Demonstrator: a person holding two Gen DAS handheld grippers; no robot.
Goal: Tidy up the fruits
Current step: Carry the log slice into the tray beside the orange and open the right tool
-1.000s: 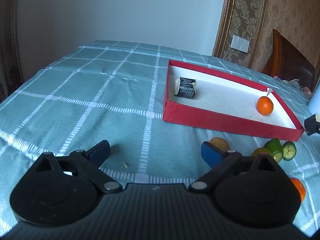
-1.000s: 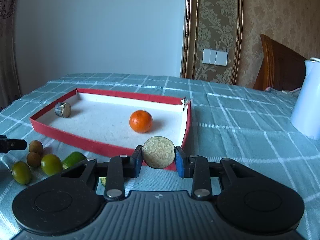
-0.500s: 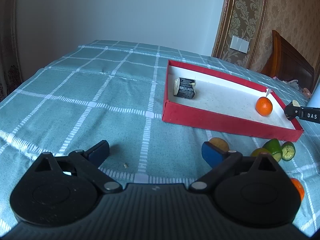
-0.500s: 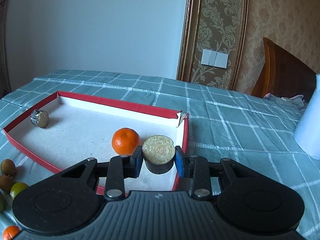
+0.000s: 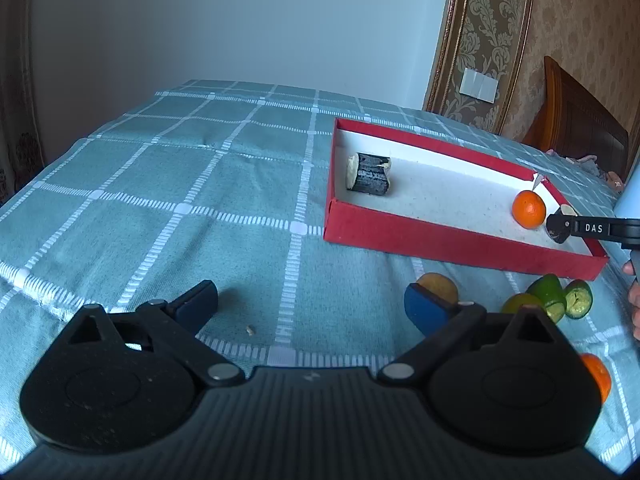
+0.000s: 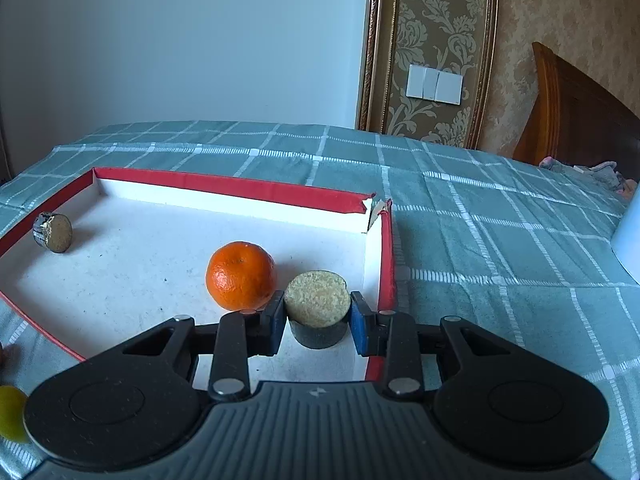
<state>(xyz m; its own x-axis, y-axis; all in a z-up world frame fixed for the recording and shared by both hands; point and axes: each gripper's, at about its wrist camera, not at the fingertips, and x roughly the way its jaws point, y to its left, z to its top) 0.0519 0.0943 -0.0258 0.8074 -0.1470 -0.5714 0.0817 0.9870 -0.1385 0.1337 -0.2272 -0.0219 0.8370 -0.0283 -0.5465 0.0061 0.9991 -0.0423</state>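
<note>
A red box [image 5: 440, 242] with a white floor lies on the teal checked cloth. Inside are a dark-skinned cut fruit piece [image 5: 368, 178] at its left end and a mandarin [image 6: 240, 275]. My right gripper [image 6: 318, 324] is shut on a second dark-skinned cut piece [image 6: 317, 300], low over the box floor beside the mandarin, in the right corner; it also shows in the left wrist view [image 5: 560, 226]. My left gripper [image 5: 310, 306] is open and empty above the cloth. Loose fruits lie outside the box: a brownish one [image 5: 440, 286], green ones [image 5: 550, 300], an orange one [image 5: 598, 374].
A white jug [image 6: 628, 240] stands on the cloth to the right of the box. A wooden chair back [image 6: 576, 112] and a patterned wall are behind. A small crumb [image 5: 250, 330] lies on the cloth between my left fingers.
My right gripper has carried the cut piece from before the box's front wall over it and down next to the mandarin. The left gripper has stayed in place.
</note>
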